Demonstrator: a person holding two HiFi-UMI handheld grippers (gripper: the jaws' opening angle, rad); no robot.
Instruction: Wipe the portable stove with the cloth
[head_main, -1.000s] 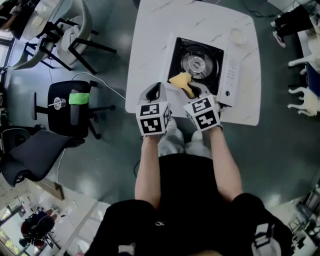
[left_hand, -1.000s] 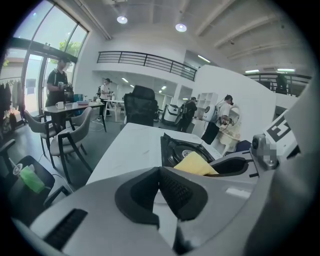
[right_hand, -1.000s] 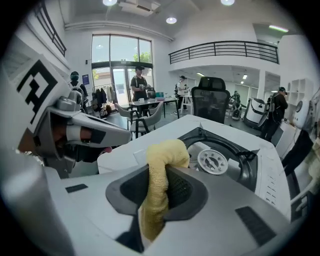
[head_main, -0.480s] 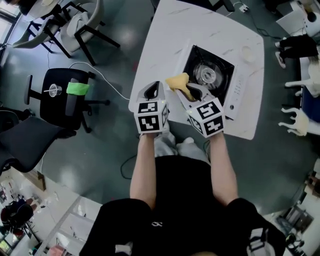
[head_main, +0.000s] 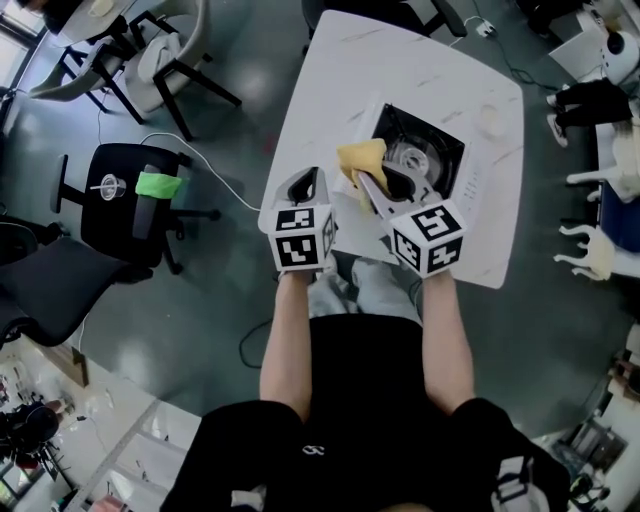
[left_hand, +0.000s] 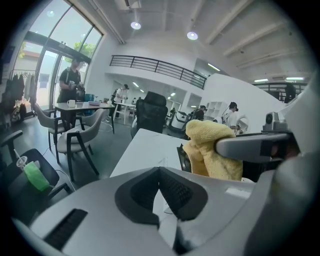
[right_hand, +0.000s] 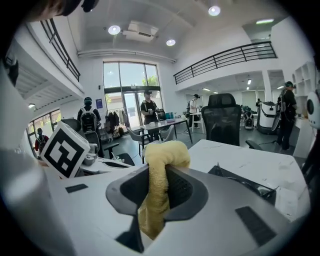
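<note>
At the far left a black office chair (head_main: 140, 215) stands on the floor with a green thing (head_main: 156, 185) on it. To its right the white table (head_main: 320, 110) bears the portable stove (head_main: 440, 140), set toward the table's right side. The left gripper (head_main: 306, 186) hovers at the table's near left edge, just left of the stove; its jaws are closed tip to tip and hold nothing. Next comes the yellow cloth (head_main: 362, 158), bunched over the stove's near left corner; it seems lifted a little off the metal, though the head view does not settle whether it touches. The right gripper (head_main: 378, 184) is clamped on this cloth; one fold stands above the pads (right_hand: 182, 190) and the tail hangs below them. Past the stove, near the table's right edge, sits a small pale round thing (head_main: 490, 120).
</note>
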